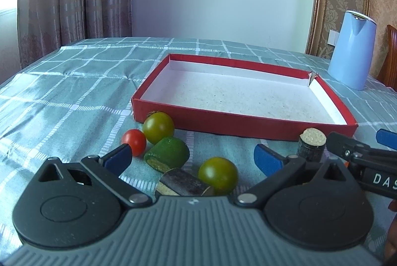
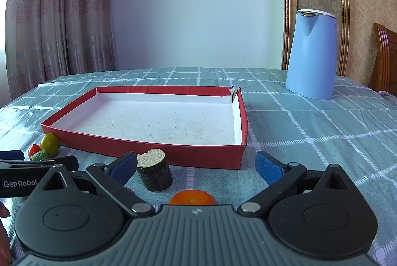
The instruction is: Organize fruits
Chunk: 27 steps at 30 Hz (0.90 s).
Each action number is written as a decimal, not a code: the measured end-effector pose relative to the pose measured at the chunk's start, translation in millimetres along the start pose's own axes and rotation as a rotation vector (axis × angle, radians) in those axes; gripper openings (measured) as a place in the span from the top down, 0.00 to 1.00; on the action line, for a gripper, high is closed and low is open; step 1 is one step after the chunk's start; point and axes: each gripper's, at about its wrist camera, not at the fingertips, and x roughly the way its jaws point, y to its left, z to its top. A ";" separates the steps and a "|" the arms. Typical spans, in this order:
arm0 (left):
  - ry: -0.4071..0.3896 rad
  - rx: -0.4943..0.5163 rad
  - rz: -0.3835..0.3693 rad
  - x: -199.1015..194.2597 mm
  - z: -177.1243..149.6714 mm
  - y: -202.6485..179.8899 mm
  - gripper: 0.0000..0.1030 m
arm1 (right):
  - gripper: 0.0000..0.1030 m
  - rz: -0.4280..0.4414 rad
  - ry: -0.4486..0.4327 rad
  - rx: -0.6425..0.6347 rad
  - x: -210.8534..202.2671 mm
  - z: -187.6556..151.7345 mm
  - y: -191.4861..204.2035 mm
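A shallow red box (image 1: 238,128) (image 2: 153,153) with a white inside lies on the table, with nothing in it. In front of it in the left wrist view lie a red tomato (image 1: 134,140), two green tomatoes (image 1: 158,127) (image 1: 217,172), a green cucumber chunk (image 1: 167,154) and a dark chunk (image 1: 184,182). My left gripper (image 1: 193,158) is open and empty around them. A dark cork-topped chunk (image 1: 312,145) (image 2: 154,172) stands near the box's front wall. My right gripper (image 2: 197,166) is open and empty above an orange fruit (image 2: 192,197).
A light blue kettle (image 1: 351,50) (image 2: 311,55) stands at the back right of the table. A wooden chair (image 2: 384,59) is at the right edge. The checked green tablecloth (image 2: 310,132) covers the table. Curtains hang at the left.
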 end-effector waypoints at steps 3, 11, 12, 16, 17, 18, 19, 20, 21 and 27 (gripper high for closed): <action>-0.002 0.000 -0.001 -0.9 0.4 -1.0 0.00 | 0.01 0.001 -0.002 0.005 -0.2 0.3 -0.6; -0.001 -0.044 -0.013 -2.5 -0.1 9.2 0.00 | 0.01 0.023 0.013 0.043 -17.5 -7.0 -39.1; 0.002 -0.042 -0.013 -2.1 0.0 8.9 0.00 | 0.01 0.027 0.015 0.048 -20.5 -8.6 -46.8; 0.000 -0.041 -0.016 -2.8 -0.2 8.1 0.00 | 0.01 0.020 0.032 0.038 -25.7 -16.3 -66.2; -0.002 -0.043 -0.016 -2.6 0.0 8.7 0.00 | 0.01 0.040 0.040 0.041 -26.6 -17.3 -67.8; -0.002 -0.045 -0.016 -2.8 0.0 9.0 0.00 | 0.01 0.064 0.039 0.041 -28.3 -18.0 -67.7; -0.004 -0.047 -0.015 -3.0 0.0 9.3 0.00 | 0.02 0.083 0.032 0.034 -30.1 -18.3 -65.9; -0.004 -0.048 -0.014 -3.3 -0.2 9.4 0.00 | 0.02 0.096 0.025 0.015 -31.5 -19.1 -61.4; -0.005 -0.049 -0.015 -3.6 -0.3 9.2 0.00 | 0.02 0.107 0.023 -0.013 -31.7 -19.7 -55.3; -0.007 -0.055 -0.015 -4.2 -0.5 10.1 0.00 | 0.05 0.143 0.028 -0.131 -29.0 -19.5 -23.4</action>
